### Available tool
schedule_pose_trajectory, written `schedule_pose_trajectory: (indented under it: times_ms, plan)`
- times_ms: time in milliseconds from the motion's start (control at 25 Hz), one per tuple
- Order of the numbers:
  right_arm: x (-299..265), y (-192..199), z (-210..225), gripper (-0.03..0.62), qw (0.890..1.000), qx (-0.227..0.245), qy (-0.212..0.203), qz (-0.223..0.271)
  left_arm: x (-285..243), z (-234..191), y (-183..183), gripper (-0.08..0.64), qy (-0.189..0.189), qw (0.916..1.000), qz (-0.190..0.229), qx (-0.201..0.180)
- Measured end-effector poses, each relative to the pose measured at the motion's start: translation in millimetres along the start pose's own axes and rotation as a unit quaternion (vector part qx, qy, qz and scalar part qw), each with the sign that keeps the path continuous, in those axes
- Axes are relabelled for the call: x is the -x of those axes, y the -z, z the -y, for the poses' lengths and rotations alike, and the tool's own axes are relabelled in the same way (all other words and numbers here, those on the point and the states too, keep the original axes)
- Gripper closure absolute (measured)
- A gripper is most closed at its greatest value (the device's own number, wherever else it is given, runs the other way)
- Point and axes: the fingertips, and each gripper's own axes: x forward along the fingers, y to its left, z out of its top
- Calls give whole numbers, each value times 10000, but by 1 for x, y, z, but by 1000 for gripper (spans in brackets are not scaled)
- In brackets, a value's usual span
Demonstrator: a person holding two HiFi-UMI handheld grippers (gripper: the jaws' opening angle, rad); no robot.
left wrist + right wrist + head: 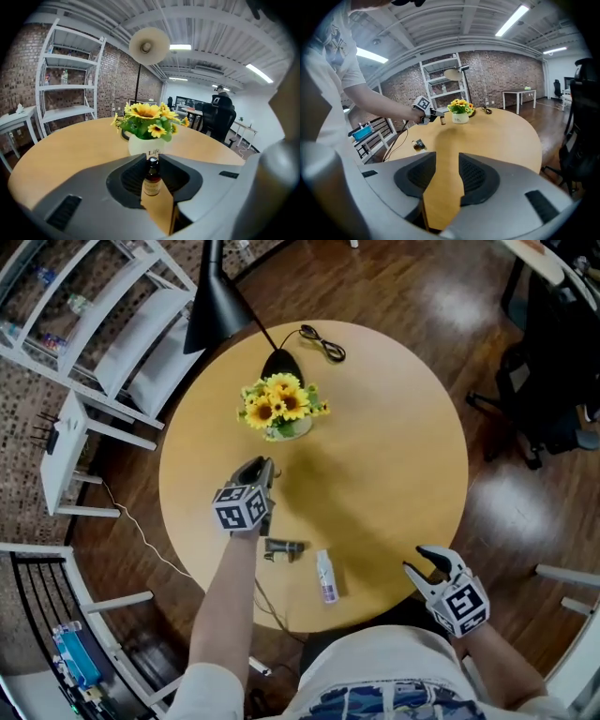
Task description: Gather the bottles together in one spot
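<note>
A small amber bottle with a black cap stands upright between the jaws of my left gripper, which is shut on it above the table's left half. From the right gripper view the same bottle shows at that gripper's tip. A dark bottle lies on its side near the front edge, and a white spray bottle lies just right of it. My right gripper hovers at the table's front right edge, jaws apart with nothing between them.
A white pot of sunflowers stands at the middle back of the round wooden table. Behind it is a black lamp base and a coiled cable. White shelves stand to the left, an office chair to the right.
</note>
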Motion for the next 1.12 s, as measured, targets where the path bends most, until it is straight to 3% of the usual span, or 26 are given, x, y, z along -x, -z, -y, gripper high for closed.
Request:
schedule_pose_trajectory:
  times_ms: [360, 640, 720, 840, 1000, 1120]
  plan:
    - [8, 28, 35, 417, 9989, -291, 256, -277, -45, -29, 2, 486, -264, 9983, 511, 43]
    - [9, 22, 29, 417, 9990, -344, 177, -227, -40, -16, 15, 482, -285, 9987, 404, -110]
    - [9, 22, 24, 417, 9990, -365, 135, -220, -34, -13, 13, 447, -290, 9988, 362, -126]
    - [8, 16, 16, 417, 9998, -188, 31, -103, -15, -15, 1, 388, -346, 9982, 484, -27]
    - [7, 6, 2, 416, 9998, -128, -120, 52, 42, -16, -21, 383, -444, 9949, 838, 341]
    - [4, 1, -15, 416, 9994, -93, -280, 168, 99, -2, -22, 383, -465, 9949, 822, 342]
